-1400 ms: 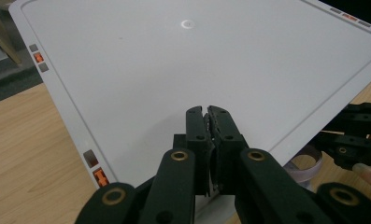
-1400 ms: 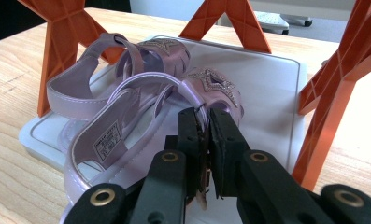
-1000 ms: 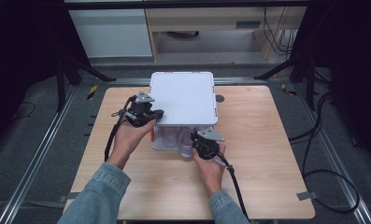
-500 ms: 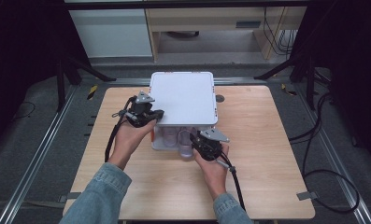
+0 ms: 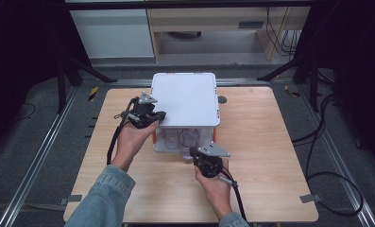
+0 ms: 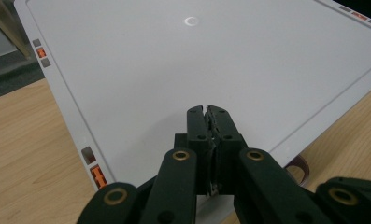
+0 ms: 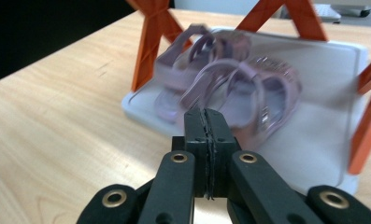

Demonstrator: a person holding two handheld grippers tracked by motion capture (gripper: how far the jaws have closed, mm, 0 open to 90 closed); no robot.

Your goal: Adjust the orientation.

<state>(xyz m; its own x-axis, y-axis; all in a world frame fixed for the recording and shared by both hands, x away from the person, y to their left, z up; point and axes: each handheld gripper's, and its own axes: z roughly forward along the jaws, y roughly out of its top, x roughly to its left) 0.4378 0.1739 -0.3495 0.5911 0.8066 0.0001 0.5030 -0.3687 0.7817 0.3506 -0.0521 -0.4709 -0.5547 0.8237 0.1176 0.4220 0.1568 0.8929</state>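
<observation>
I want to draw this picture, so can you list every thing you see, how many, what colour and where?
Shelf: one, white top on orange posts, middle of table.
Sandals: two, pale purple, on the shelf's lower tray.
Table: one, light wood, under everything.
Cabinet: one, white, beyond the table.
Left gripper: one, black, shut, over the shelf top's corner.
Right gripper: one, black, shut, empty, in front of the sandals.
Sleeves: two, blue denim, bottom edge.

Sandals (image 7: 230, 88) blurred from my right claw's camera, strap detail unreadable. White lid (image 6: 211, 60) cut off by frame edges in my left claw's view.
</observation>
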